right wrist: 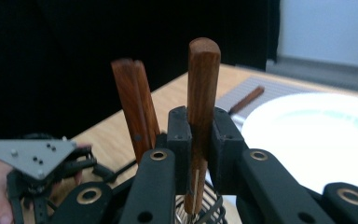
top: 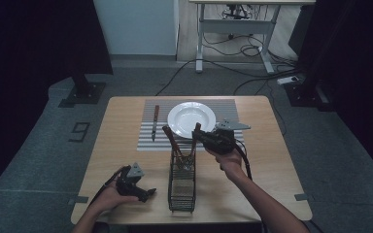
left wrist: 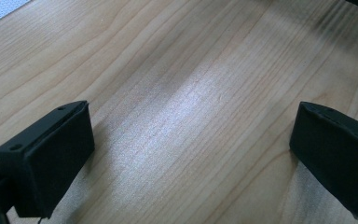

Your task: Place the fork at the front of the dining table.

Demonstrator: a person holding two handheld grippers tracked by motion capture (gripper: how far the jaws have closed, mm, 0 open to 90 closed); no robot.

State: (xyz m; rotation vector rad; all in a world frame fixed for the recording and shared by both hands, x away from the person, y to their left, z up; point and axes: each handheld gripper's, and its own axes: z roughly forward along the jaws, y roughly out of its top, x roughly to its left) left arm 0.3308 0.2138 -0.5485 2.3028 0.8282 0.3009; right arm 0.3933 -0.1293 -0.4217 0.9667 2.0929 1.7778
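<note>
A black wire cutlery basket (top: 181,180) stands on the wooden table (top: 121,145) near its front middle. Two wooden-handled utensils stick up out of it. My right gripper (top: 197,134) is shut on the right wooden handle (right wrist: 201,88), above the basket's far end; the other wooden handle (right wrist: 135,109) leans just left of it. A white plate (top: 191,119) rests on a striped placemat (top: 223,107) behind the basket, with a wooden-handled knife (top: 155,120) lying to its left. My left gripper (top: 145,195) rests low at the front left, open over bare wood (left wrist: 186,116).
A desk frame with cables (top: 233,43) stands on the grey floor beyond the table. Dark curtains hang at both sides. A black stand base (top: 82,92) sits at the far left. Bare wood lies to the right of the basket.
</note>
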